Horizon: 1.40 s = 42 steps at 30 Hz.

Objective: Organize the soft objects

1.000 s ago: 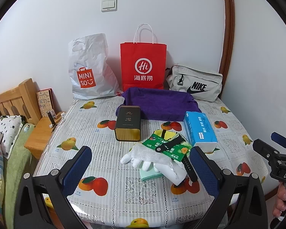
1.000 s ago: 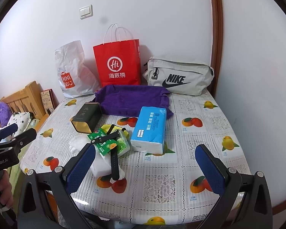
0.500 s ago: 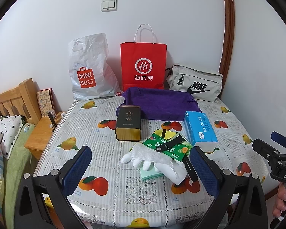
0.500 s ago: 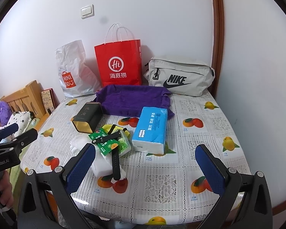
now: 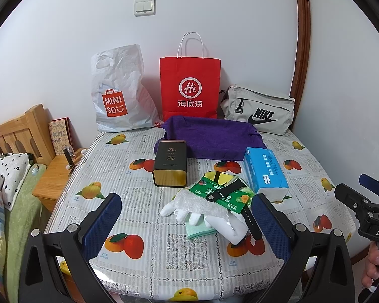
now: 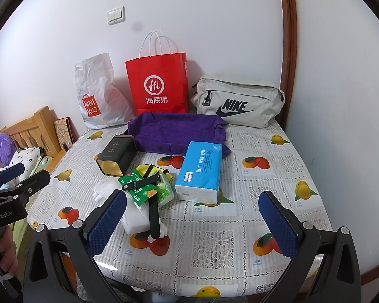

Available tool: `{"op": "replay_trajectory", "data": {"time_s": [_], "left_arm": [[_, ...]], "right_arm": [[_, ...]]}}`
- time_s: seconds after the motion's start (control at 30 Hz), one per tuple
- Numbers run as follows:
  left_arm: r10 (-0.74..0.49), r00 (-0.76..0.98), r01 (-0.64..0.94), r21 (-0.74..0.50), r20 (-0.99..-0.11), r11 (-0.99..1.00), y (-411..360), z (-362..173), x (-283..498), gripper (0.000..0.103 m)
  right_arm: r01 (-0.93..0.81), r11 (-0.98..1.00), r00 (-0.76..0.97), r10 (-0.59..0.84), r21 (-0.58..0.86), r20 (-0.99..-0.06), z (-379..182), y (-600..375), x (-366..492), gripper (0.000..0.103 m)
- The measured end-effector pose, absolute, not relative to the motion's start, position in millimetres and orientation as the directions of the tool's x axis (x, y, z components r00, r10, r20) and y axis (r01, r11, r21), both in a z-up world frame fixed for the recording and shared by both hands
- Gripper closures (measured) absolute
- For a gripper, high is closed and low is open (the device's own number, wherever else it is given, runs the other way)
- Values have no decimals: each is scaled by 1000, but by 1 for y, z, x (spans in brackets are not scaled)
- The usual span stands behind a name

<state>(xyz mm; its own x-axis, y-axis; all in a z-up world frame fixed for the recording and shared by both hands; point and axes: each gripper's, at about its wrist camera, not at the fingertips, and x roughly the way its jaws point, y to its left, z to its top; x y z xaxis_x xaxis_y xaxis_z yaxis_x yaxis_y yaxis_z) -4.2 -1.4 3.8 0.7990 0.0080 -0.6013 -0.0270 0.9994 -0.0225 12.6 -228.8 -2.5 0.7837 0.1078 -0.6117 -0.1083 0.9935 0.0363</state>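
Both grippers hung wide apart and empty at the near table edge: the left gripper (image 5: 187, 217) faced the pile, the right gripper (image 6: 192, 214) sat just right of it. Nothing looked sorted yet. The gloves (image 5: 189, 210), green packet (image 5: 222, 194) and watch (image 5: 240, 202) lay heaped mid-table, the tissue pack (image 5: 265, 174) just beside them, and the purple cloth (image 5: 209, 139) sat behind, apparently empty.

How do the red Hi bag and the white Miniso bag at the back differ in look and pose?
The red Hi bag is stiff paper, standing upright and square, with white cord handles. The white Miniso bag is crinkled plastic, slumped and leaning, with a cut-out grip hole. The red bag carries a white logo; the white one an orange logo. Both sit at the table's far edge by the wall.
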Motion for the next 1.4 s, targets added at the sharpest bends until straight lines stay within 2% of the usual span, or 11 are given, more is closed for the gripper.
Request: {"op": "replay_trajectory", "data": {"time_s": [1.4], "left_arm": [[11, 799, -30, -22, -602, 999, -2, 5, -5, 0]], "right_arm": [[-113, 993, 788, 111, 34, -606, 0, -228, 12, 0]]}}
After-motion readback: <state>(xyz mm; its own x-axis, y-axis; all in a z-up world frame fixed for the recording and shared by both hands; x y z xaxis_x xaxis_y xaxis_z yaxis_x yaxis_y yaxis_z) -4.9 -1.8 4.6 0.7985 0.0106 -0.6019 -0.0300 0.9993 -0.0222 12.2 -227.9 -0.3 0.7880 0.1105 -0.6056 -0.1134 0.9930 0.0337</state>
